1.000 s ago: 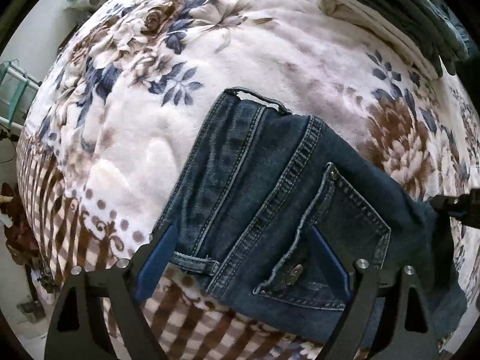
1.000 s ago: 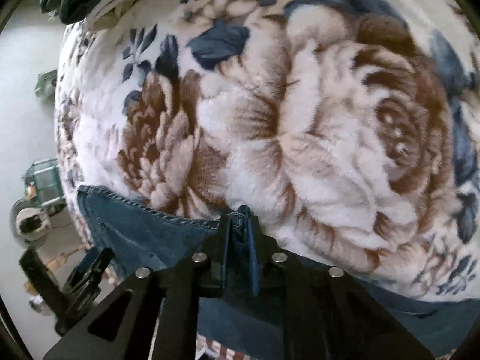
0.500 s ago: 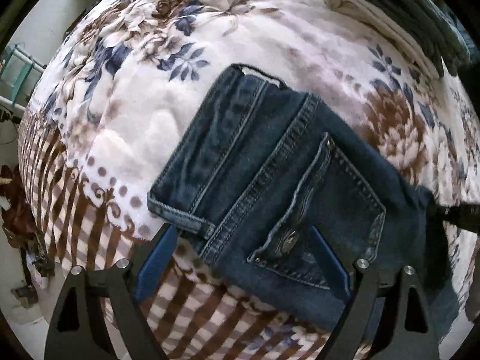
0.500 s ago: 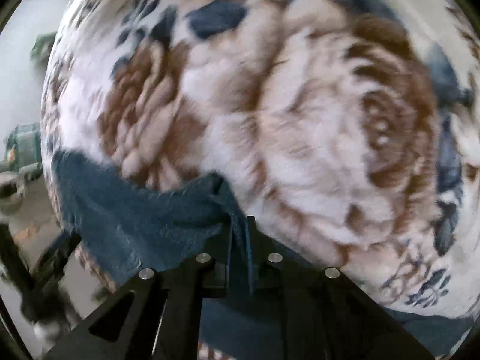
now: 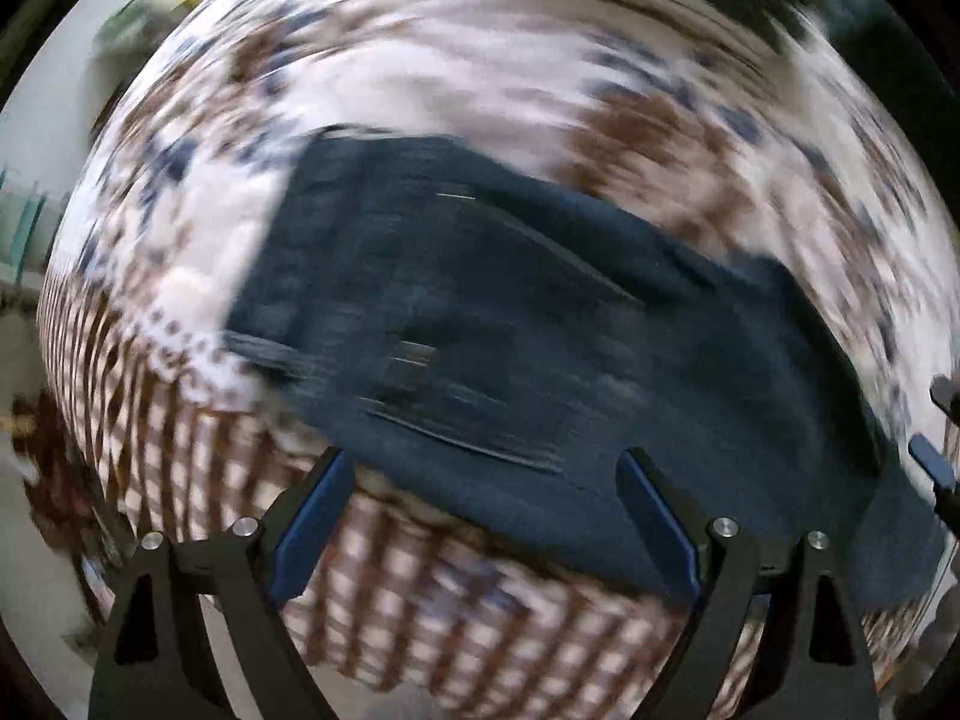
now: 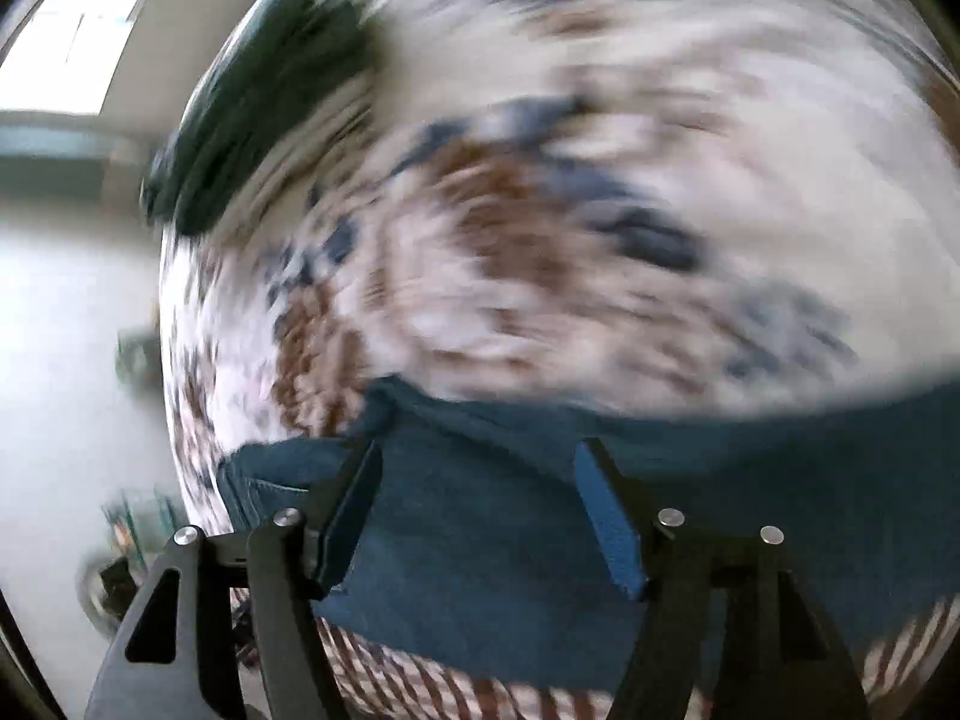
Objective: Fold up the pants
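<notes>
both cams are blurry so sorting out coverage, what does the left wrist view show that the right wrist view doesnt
Left wrist only: the whole folded jeans bundle with its pocket stitching, the left gripper with jaws wide open above it, and the right gripper's tips at the frame's right edge.

Right wrist only: the right gripper, whose jaws have just been opening and press on nothing, with one edge of the denim seen close.

Both: the jeans on the floral blanket and a dark clothes pile at its far edge.

floral blanket (image 5: pixel 420 78) over bed; folded jeans (image 5: pixel 540 330) on it, dark clothes (image 6: pixel 258 102) at far edge
</notes>
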A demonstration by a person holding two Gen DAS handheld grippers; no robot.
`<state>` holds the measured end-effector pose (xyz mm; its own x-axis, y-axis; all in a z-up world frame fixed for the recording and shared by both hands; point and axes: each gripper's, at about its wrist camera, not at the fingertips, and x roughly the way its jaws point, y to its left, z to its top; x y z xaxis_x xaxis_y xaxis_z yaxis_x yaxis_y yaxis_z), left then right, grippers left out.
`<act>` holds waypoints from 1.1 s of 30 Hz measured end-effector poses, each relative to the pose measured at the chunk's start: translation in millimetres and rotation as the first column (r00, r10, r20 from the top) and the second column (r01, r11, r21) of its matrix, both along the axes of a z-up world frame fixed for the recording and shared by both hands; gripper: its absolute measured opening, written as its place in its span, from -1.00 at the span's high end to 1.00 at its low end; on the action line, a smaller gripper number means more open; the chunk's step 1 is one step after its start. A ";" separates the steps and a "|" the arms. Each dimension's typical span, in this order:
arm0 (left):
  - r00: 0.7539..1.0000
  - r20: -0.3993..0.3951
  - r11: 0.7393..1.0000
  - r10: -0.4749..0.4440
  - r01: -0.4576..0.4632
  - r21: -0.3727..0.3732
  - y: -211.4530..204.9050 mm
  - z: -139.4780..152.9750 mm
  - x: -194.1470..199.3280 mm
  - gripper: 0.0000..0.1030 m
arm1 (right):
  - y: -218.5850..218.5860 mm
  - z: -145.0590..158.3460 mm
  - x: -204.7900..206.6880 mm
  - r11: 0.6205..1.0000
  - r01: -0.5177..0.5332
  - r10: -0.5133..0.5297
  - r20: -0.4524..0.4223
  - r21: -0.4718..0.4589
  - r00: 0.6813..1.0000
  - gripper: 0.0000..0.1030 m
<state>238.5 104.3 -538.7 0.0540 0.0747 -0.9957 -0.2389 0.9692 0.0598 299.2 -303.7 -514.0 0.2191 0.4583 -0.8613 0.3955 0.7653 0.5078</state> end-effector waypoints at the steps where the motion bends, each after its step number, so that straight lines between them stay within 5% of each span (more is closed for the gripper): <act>1: 0.999 -0.005 0.999 -0.036 0.036 -0.004 -15.5 -0.3 3.7 -0.74 | -27.7 0.2 -22.0 0.997 0.076 -0.076 -0.009 0.005 0.997 -0.34; 5: 0.983 -0.031 0.982 -0.181 0.178 -0.064 -109.6 -4.6 8.2 -0.74 | -135.3 6.0 -112.9 0.935 0.349 -0.352 -0.034 -0.059 0.935 -0.34; 10: 0.927 -0.047 0.924 -0.372 0.365 -0.111 -247.5 -11.3 9.4 -0.74 | -284.3 11.2 -234.1 0.755 0.635 -0.647 -0.027 -0.166 0.762 -0.34; 15: 0.846 -0.050 0.846 -0.531 0.526 -0.090 -374.6 -19.8 8.7 -0.74 | -389.7 -3.3 -295.5 0.635 0.772 -0.772 0.031 -0.029 0.635 0.03; 19: 0.810 -0.068 0.812 -0.583 0.576 -0.093 -442.3 -31.6 9.0 -0.74 | -423.0 -31.0 -299.6 0.651 0.753 -0.757 0.016 0.096 0.653 0.14; 24: 0.791 -0.136 0.803 -0.596 0.588 -0.099 -484.2 -64.9 9.4 -0.74 | -419.4 -93.4 -281.6 0.662 0.719 -0.717 -0.101 0.213 0.690 0.13; 30: 0.819 -0.206 0.844 -0.536 0.517 -0.142 -482.4 -100.5 16.7 -1.00 | -422.6 -107.8 -275.5 0.584 0.704 -0.783 0.052 0.403 0.620 0.12; 33: 0.822 -0.213 0.849 -0.529 0.507 -0.150 -480.8 -106.8 24.5 -1.00 | -424.5 -113.7 -269.6 0.586 0.673 -0.776 0.074 0.450 0.626 0.11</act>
